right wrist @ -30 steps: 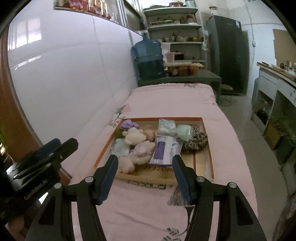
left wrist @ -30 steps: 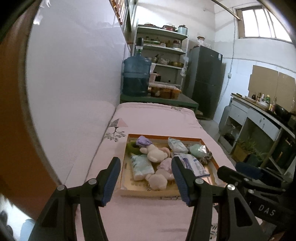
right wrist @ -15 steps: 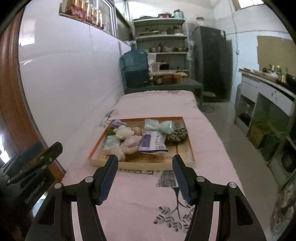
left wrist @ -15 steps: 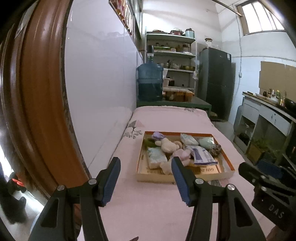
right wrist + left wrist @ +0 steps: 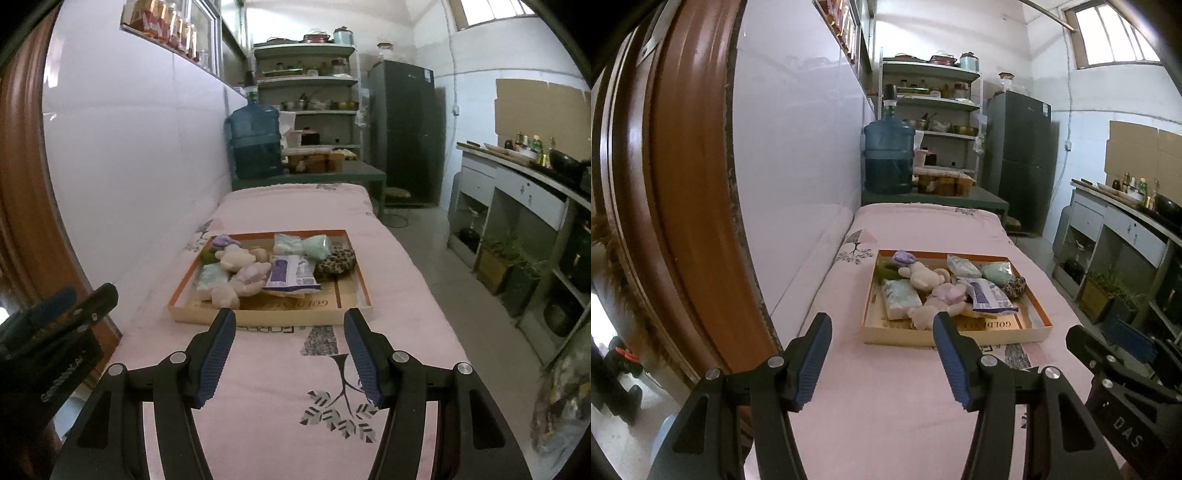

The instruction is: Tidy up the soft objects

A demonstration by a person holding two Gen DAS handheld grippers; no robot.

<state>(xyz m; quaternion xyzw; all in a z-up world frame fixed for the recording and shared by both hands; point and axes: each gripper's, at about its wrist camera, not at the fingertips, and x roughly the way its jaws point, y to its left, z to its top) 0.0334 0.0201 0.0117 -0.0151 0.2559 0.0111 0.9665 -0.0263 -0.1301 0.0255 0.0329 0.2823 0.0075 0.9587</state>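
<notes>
Cardboard tray (image 5: 955, 335) with an orange rim lies on the pink bedspread (image 5: 886, 406), ahead of both tools and apart from them. Left tool (image 5: 879, 356) hovers over the bedspread with its blue-padded fingers spread wide and nothing between them; the tray's near wall sits just beyond its right fingertip. Right tool (image 5: 289, 349) is likewise released and bare, its fingers framing the tray's near edge from a little way back. Inside the tray the soft things are heaped together: a cream plush toy (image 5: 233, 256) toward the far left from the right tool, a pale pink plush (image 5: 253, 275) touching it on the near side, a purple soft item (image 5: 223, 240) in the far left corner, a light green tissue pack (image 5: 209, 278) along the left wall, a purple-and-white packet (image 5: 291, 273) in the middle, a mint green bundle (image 5: 317, 246) and a clear bag (image 5: 288, 242) at the far side, and a leopard-print pouch (image 5: 338, 259) to the right of the packet. Beyond the bed's far end stands a blue water jug (image 5: 888, 157) on a low green stand, with shelves (image 5: 931, 99) and a dark fridge (image 5: 1019, 155) behind it. Off to the right of the tools runs a counter (image 5: 524, 177) carrying bottles.
</notes>
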